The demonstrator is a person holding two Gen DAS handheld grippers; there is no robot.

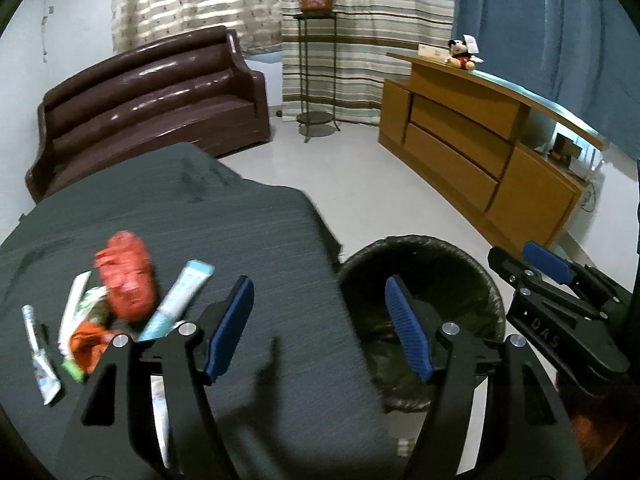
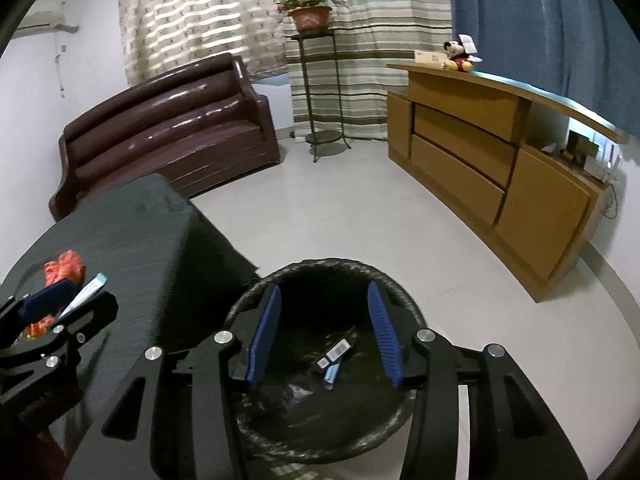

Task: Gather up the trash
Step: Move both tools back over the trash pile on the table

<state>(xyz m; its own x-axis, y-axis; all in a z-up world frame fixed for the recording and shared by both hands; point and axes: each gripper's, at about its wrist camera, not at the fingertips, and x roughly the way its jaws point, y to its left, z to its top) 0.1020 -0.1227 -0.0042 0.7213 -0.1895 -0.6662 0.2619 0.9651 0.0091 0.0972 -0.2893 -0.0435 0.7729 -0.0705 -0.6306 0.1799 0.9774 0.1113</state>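
Several pieces of trash lie on the dark table (image 1: 248, 232): a crumpled red wrapper (image 1: 127, 276), a light blue tube (image 1: 176, 300), a white tube (image 1: 72, 308), a small silver tube (image 1: 40, 356) and an orange scrap (image 1: 90, 340). My left gripper (image 1: 320, 328) is open and empty over the table's right edge, to the right of the trash. My right gripper (image 2: 324, 332) is open and empty above the black-lined bin (image 2: 248, 304). A dark wrapper with a white label (image 2: 338, 350) lies inside the bin. The bin (image 1: 420, 256) also shows in the left wrist view.
A brown sofa (image 2: 168, 120) stands behind the table. A wooden cabinet (image 2: 480, 144) with a Mickey toy (image 2: 458, 54) stands at the right. A plant stand (image 2: 320, 80) is at the back by the curtains. The light tiled floor (image 2: 360, 200) lies between them.
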